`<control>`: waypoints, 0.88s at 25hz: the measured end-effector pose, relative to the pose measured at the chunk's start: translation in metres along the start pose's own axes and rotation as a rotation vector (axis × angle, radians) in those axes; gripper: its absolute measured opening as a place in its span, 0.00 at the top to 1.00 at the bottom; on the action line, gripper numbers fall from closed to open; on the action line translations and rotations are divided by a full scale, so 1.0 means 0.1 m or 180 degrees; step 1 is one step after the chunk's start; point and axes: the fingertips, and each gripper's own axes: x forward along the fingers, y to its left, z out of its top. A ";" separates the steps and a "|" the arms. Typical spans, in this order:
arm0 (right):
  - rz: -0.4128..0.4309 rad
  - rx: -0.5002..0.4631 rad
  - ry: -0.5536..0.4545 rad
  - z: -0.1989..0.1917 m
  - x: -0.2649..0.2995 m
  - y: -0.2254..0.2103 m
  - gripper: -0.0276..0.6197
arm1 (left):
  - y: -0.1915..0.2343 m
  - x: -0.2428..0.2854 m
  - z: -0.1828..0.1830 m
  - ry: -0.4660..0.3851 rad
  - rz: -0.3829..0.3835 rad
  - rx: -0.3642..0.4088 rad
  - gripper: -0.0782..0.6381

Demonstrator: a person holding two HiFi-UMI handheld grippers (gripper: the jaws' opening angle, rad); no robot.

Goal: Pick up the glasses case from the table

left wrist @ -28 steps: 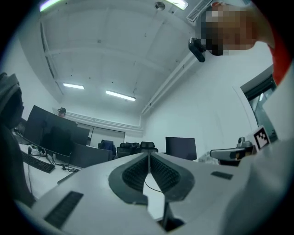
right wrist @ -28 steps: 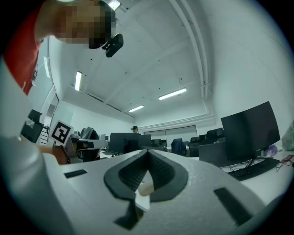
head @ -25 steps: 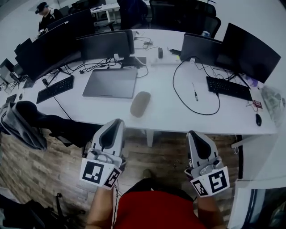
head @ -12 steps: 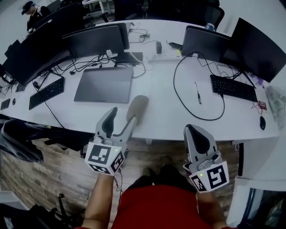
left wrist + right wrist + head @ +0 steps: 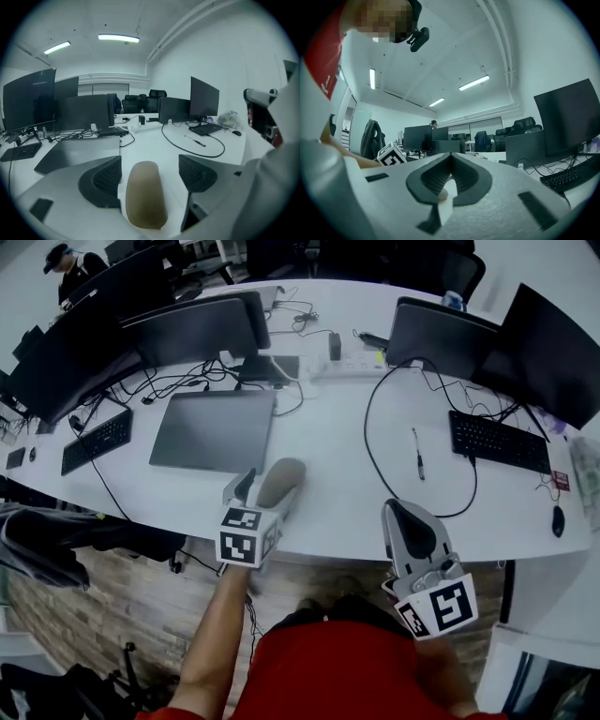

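The glasses case (image 5: 278, 483) (image 5: 144, 193) is a long, rounded, beige-grey shell lying on the white table (image 5: 347, 465) near its front edge. My left gripper (image 5: 265, 491) (image 5: 149, 177) reaches over that edge with its jaws opening, one on each side of the case. The pads (image 5: 107, 178) stand clear of the case on both sides. My right gripper (image 5: 410, 519) (image 5: 451, 177) hovers at the table's front edge further right, pointing level. Its jaws are shut with nothing between them.
A closed grey laptop (image 5: 214, 430) lies just behind the case. Monitors (image 5: 195, 329), keyboards (image 5: 499, 441), a looping black cable (image 5: 370, 442) and a pen (image 5: 417, 454) spread over the table. A dark jacket (image 5: 47, 540) hangs on a chair at the left. A person (image 5: 75, 266) sits far back.
My left gripper has moved forward and down from below the table edge to the case, and its jaws have gone from shut to wide apart. The right gripper has moved up to the table edge.
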 end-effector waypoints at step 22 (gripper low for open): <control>0.0032 0.0184 0.0118 -0.23 0.00 -0.49 0.95 | 0.14 0.90 -0.81 0.1420 0.0166 0.0271 0.36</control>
